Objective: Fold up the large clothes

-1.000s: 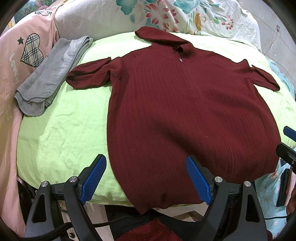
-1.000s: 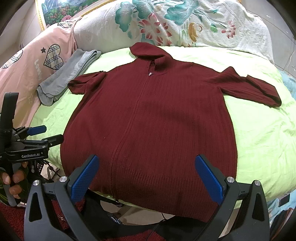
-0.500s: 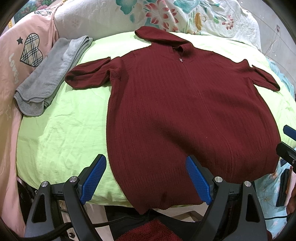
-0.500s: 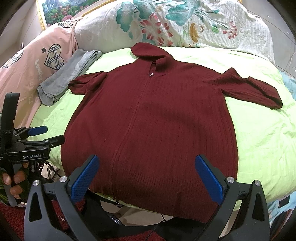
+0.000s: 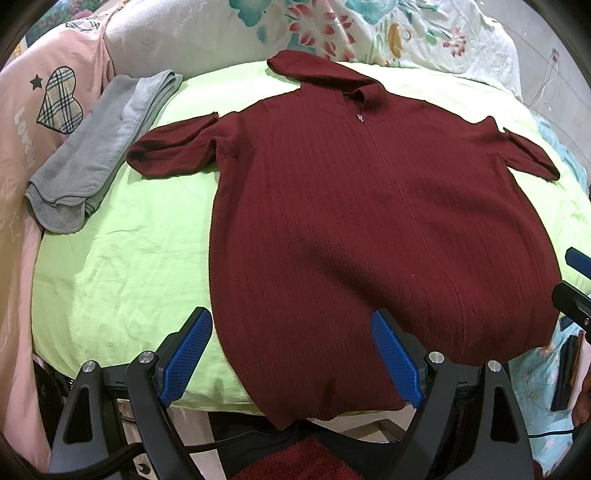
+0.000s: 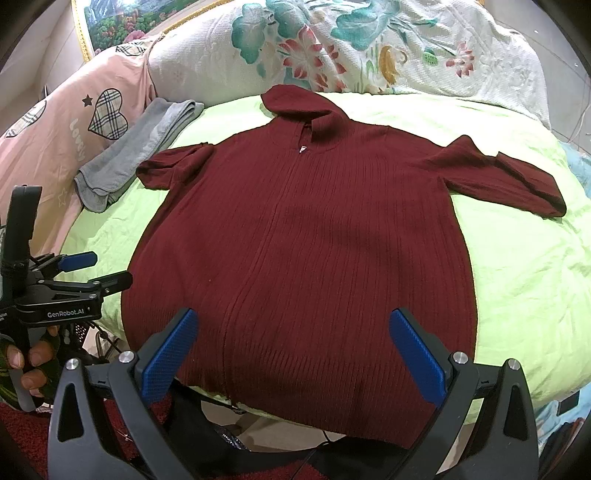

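A dark red ribbed hooded sweater [image 5: 369,229] [image 6: 306,258] lies spread flat, front up, on the lime green sheet [image 5: 122,266] [image 6: 517,280]. Its hood points away, both sleeves stretch sideways, and its hem hangs over the near edge. My left gripper [image 5: 291,358] hovers open above the hem's left part, with nothing between its blue pads. My right gripper [image 6: 295,358] stands open over the hem's middle, also empty. In the right wrist view the left gripper [image 6: 92,269] appears at the left edge, held by a hand [image 6: 33,362].
A folded grey garment [image 5: 99,151] [image 6: 140,151] lies beside the left sleeve. A pink cover with a plaid heart [image 5: 59,99] sits at far left. A white floral quilt [image 5: 332,29] [image 6: 351,48] is piled behind the hood. Dark red carpet [image 5: 306,461] shows below the edge.
Both views have shifted very slightly; the sweater lies as before and both grippers stay open.
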